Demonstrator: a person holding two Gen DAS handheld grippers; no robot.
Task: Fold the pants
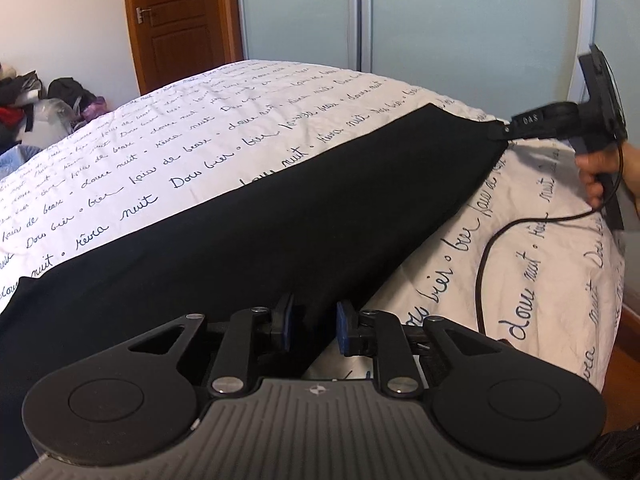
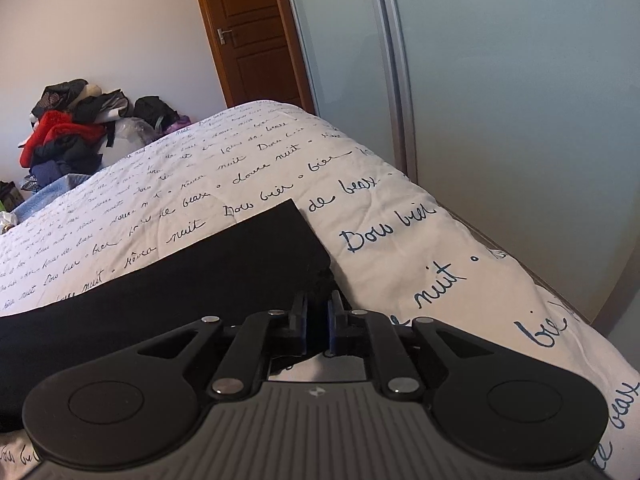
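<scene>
Black pants (image 1: pixel 280 208) lie flat in a long band across the white bedspread with blue handwriting (image 1: pixel 200 120). My left gripper (image 1: pixel 315 322) sits at their near end, its blue pads (image 1: pixel 343 328) apart, with dark cloth lying in the gap and no pinch to be seen. At the far end a hand (image 1: pixel 596 176) holds my right gripper (image 1: pixel 502 128), whose tips meet the pants' corner. The right wrist view shows that gripper (image 2: pixel 318 320) with its pads almost together on the corner of the pants (image 2: pixel 180 280).
A black cable (image 1: pixel 484 264) trails from the right gripper over the bed's edge. A pile of clothes (image 2: pixel 68 132) sits beyond the bed's far side. A wooden door (image 2: pixel 256 32) and frosted sliding doors (image 2: pixel 520 100) stand behind. Wood floor (image 1: pixel 628 340) shows at the right.
</scene>
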